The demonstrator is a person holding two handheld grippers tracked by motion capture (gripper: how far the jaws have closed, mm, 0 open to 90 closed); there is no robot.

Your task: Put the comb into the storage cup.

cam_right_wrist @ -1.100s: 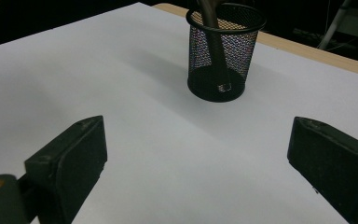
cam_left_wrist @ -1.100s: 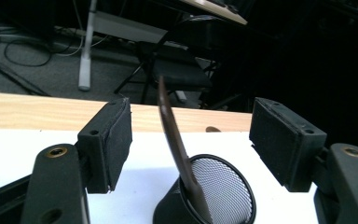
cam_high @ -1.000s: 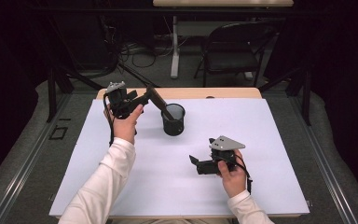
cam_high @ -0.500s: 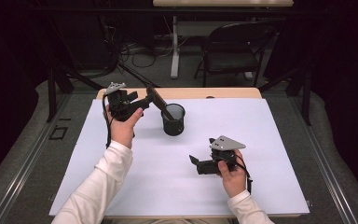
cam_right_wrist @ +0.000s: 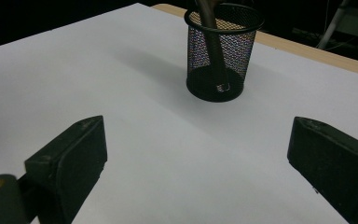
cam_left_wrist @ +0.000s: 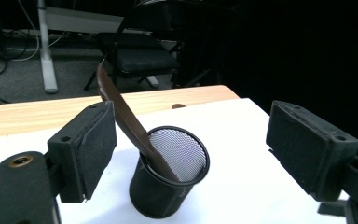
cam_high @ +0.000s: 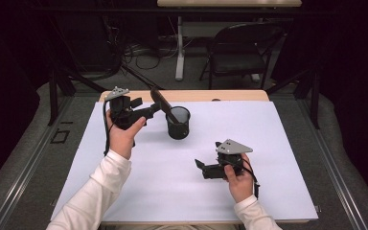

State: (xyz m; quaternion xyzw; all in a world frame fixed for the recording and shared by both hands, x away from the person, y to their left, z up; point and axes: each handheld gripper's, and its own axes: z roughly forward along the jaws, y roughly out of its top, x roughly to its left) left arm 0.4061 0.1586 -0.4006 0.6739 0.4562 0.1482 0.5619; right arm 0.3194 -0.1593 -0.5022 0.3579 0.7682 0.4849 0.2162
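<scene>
Your right gripper (cam_right_wrist: 200, 163) frames the shot from the bottom edge, its two black jaws standing wide apart at lower left and lower right with only bare white table covering (cam_right_wrist: 74, 70) between them. In the upper middle of the frame, well apart from the jaws, a black mesh cup (cam_right_wrist: 221, 51) stands upright on the white surface, and a dark brown, strap-like piece (cam_right_wrist: 209, 32) leans inside it, its top cut off by the upper edge. Along the upper right, you see a strip of wooden table edge (cam_right_wrist: 317, 56) running diagonally beyond the white covering.
</scene>
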